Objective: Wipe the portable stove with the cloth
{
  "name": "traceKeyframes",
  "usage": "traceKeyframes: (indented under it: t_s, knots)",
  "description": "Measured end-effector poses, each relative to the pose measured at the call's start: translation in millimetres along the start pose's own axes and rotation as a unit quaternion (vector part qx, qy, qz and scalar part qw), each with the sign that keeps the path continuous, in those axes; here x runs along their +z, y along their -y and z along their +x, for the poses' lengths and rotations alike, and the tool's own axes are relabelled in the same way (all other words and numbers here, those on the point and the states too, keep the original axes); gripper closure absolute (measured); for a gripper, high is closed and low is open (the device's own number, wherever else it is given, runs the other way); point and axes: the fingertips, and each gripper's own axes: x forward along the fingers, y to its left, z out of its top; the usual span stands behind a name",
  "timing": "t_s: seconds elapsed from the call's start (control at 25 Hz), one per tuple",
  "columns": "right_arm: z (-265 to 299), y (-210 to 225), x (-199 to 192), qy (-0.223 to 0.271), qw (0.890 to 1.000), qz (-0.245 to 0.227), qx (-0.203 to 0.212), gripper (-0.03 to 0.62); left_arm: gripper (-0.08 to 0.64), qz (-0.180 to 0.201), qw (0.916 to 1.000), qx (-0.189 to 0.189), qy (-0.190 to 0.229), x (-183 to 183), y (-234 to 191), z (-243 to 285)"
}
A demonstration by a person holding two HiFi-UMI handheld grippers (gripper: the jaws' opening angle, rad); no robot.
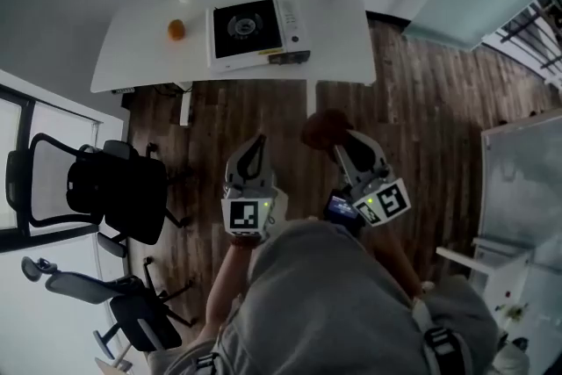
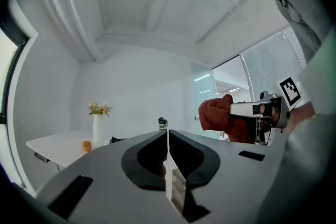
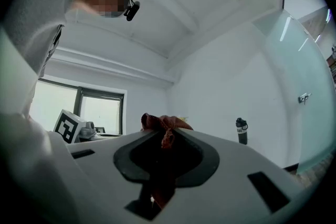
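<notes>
**A:** Rust-red cloth (image 3: 164, 124), which gripper has it?

**B:** The right gripper (image 1: 341, 143). Its jaws are clamped on the cloth. A bunch sticks out past the tips and more hangs down between them.

**A:** And the left gripper (image 2: 168, 135)?

**B:** Its jaws are pressed together with only a hairline slit, and nothing is between them.

**A:** Where is the portable stove (image 1: 255, 32)?

**B:** It sits on the white table (image 1: 140, 57), well apart from both grippers, and neither touches it. The two grippers are side by side above the wooden floor (image 1: 421, 101), near the person's body.
</notes>
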Motion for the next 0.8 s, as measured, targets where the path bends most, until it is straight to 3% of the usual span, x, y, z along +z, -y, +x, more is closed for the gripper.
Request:
traceKeyframes:
  t_s: [0.52, 0.8]
  knots:
    - [134, 30, -14, -0.022, 0.999, 0.016, -0.041, 0.523, 0.525, -0.016, 0.9990, -0.035, -0.024, -12, -116, 78]
    - [165, 63, -22, -0.034, 0.997, 0.009, -0.067, 0.525, 0.525, -0.002, 0.9991, -0.037, -0.022, -15, -151, 126]
